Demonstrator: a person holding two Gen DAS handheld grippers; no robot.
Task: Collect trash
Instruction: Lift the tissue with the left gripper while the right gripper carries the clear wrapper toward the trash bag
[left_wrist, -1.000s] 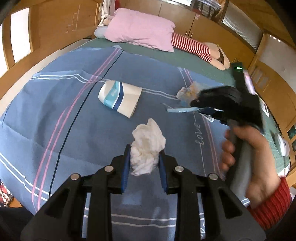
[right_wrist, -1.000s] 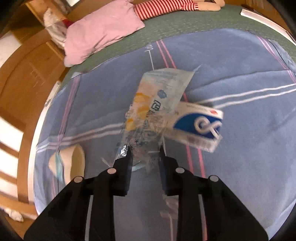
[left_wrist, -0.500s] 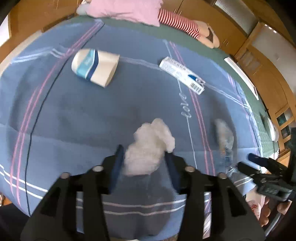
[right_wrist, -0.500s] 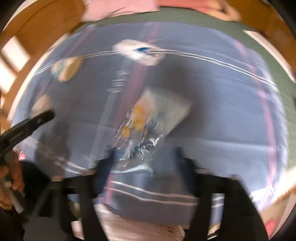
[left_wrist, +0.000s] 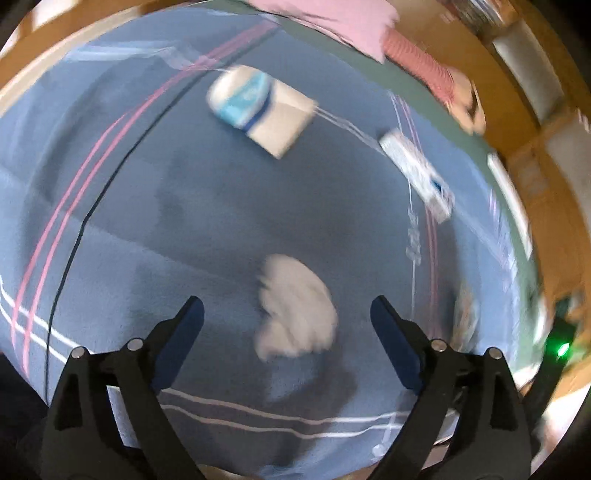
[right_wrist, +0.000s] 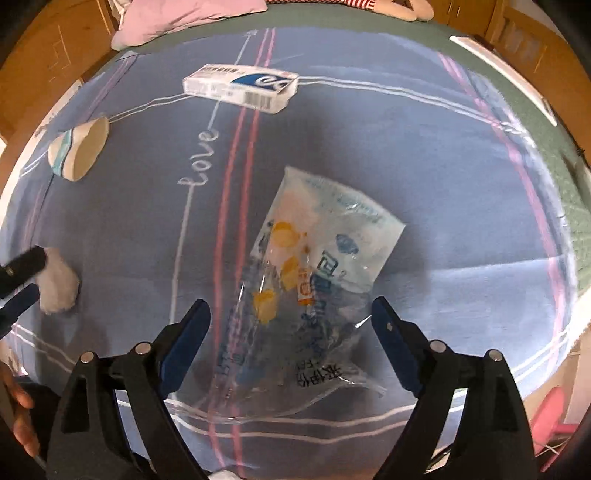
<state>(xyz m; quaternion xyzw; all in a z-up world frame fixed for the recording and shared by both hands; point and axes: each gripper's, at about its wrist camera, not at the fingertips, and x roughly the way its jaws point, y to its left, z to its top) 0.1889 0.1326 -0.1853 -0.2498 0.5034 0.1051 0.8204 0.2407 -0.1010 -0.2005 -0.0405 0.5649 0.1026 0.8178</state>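
Crumpled white tissue (left_wrist: 295, 308) on blue bedspread; clear printed wrapper (right_wrist: 314, 280) flat; paper cup (right_wrist: 77, 153) on side; white-blue box (right_wrist: 240, 86) flat.

Bare blue bedspread (right_wrist: 424, 147) lies open between the plastic wrapper (right_wrist: 317, 266), box (right_wrist: 240, 86) and paper cup (right_wrist: 79, 153).

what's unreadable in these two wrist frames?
- Left wrist view: motion blur smears the tissue wad, paper cup and white box; no print legible.
- Left wrist view: right gripper is blurred at the right edge, jaws not visible.
- Right wrist view: the left gripper is cut by the left edge.
- Right wrist view: plastic wrapper fine print too small.
- No bin visible.
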